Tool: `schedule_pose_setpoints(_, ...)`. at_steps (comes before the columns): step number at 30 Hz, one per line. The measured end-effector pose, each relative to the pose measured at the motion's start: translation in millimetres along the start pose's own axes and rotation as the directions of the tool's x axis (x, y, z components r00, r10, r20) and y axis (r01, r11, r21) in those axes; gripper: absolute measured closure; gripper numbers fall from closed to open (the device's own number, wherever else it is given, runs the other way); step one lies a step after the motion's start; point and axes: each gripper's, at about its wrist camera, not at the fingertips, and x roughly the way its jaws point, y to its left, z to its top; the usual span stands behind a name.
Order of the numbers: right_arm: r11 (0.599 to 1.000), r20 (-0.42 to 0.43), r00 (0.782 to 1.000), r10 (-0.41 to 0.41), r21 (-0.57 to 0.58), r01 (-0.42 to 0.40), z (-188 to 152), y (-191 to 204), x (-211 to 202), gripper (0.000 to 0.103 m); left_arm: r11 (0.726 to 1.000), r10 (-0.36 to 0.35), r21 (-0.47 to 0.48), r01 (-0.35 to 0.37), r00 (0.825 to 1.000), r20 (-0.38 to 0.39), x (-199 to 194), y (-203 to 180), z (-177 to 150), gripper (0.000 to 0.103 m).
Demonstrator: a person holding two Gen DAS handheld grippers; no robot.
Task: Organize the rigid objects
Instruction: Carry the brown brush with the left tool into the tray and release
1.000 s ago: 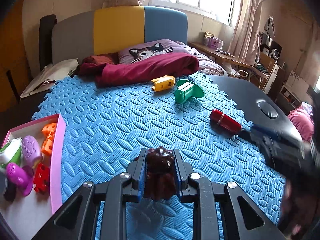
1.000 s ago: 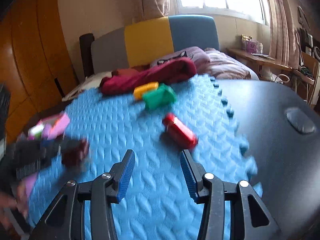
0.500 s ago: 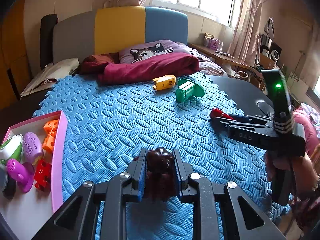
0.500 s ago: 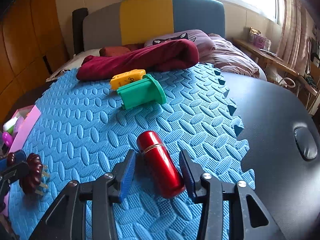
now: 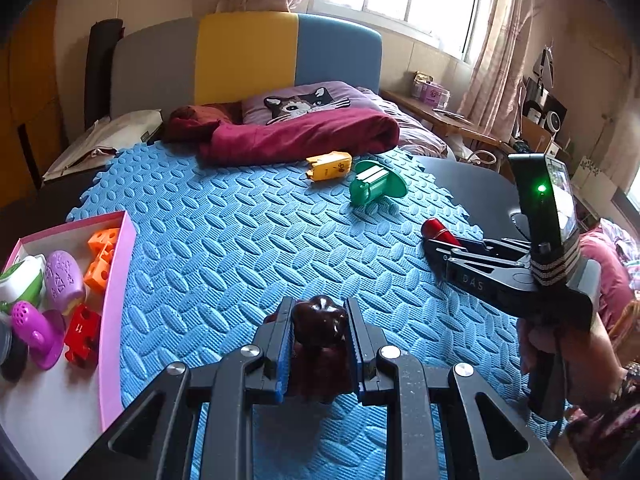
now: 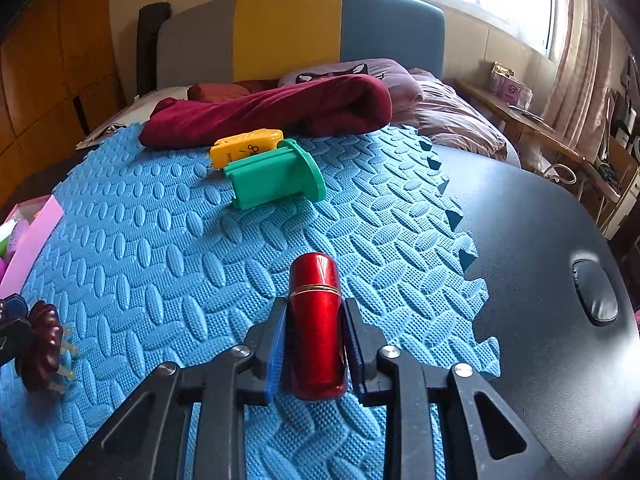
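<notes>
A: Left side, relative to the pink box (image 5: pixel 116 280)?
B: The left gripper (image 5: pixel 318 338), just right of the box, is clamped on the dark brown toy (image 5: pixel 320 340).

A: And right?
B: The right gripper (image 6: pixel 316 344), well apart from the box, is closed around the red cylinder (image 6: pixel 316 320), whose long axis runs along the fingers; the left hand is judged nearer for depositing.

Your right gripper (image 6: pixel 314 344) moved in over the red tube (image 6: pixel 316 320). Before, its fingers (image 6: pixel 276 348) were wide apart beside the tube; now they squeeze it on both sides.
</notes>
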Motion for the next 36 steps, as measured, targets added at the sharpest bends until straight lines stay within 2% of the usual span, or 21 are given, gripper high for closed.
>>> schedule_pose_setpoints(10,1.0,0.002,1.0,-0.006,-0.005,0.006,0,1,0,0.077,1.0,-0.02,-0.017,0.02,1.0,0.009,-20,1,-4,0.079)
schedule_pose_setpoints(18,1.0,0.01,1.0,-0.018,-0.016,0.018,0,2,-2,0.077,0.999,-0.018,-0.043,0.02,0.999,0.05,-58,17,-8,0.079)
schedule_pose_setpoints(29,0.999,0.056,0.998,-0.028,-0.044,0.03,-1,9,-11,0.077,0.992,0.057,-0.119,-0.047,0.995,0.085,-109,70,-21,0.079)
schedule_pose_setpoints(36,0.998,0.066,0.997,-0.026,-0.055,0.03,-1,11,-13,0.077,0.966,0.154,-0.218,-0.14,0.987,0.051,-127,125,-44,0.079)
